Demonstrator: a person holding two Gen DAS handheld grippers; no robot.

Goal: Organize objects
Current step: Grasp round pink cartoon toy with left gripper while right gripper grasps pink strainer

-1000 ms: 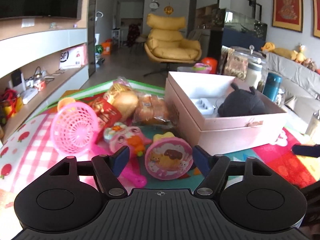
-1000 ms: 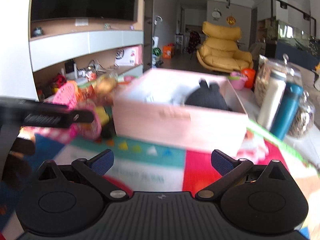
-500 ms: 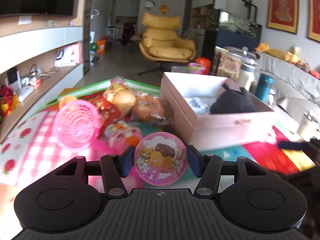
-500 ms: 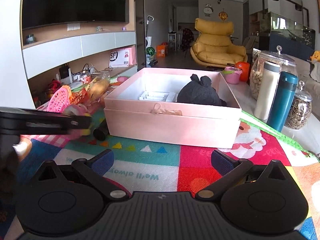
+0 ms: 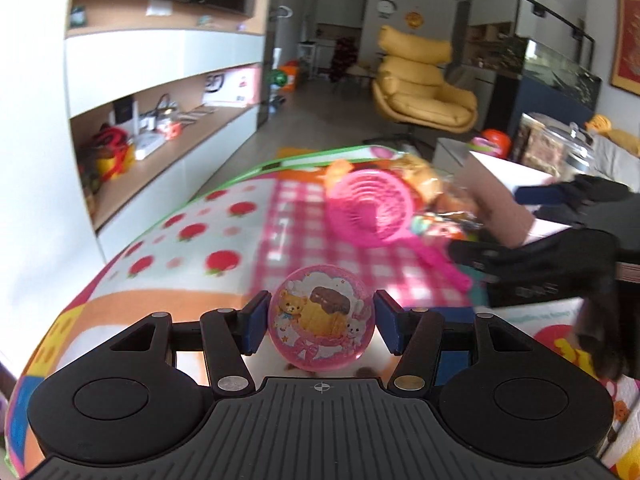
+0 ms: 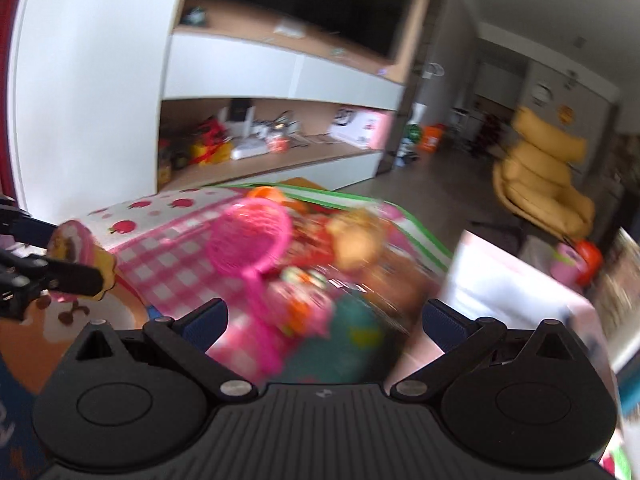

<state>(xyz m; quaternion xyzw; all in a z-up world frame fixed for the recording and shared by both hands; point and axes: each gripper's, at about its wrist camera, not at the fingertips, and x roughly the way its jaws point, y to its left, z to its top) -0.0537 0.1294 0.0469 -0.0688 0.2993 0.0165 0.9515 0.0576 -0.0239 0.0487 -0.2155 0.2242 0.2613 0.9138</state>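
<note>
My left gripper (image 5: 320,318) is shut on a round pink toy case (image 5: 322,318) with a bear picture and holds it above the patterned mat. The case also shows at the far left of the right wrist view (image 6: 74,248), between the left gripper's fingers. My right gripper (image 6: 324,320) is open and empty, above the pile of toys. A pink toy strainer (image 6: 250,244) lies on the mat in front of it, also in the left wrist view (image 5: 370,208). The pink box (image 6: 516,284) stands to the right, blurred.
Packaged buns and snack bags (image 6: 356,240) lie beyond the strainer. A small pink toy (image 6: 296,300) lies near the strainer's handle. A long shelf unit (image 5: 160,128) runs along the left. A yellow armchair (image 5: 420,88) stands far back. The right gripper shows in the left wrist view (image 5: 560,240).
My left gripper has closed on the pink case, lifted it and swung left, away from the box. My right gripper has swung left from the box toward the toy pile.
</note>
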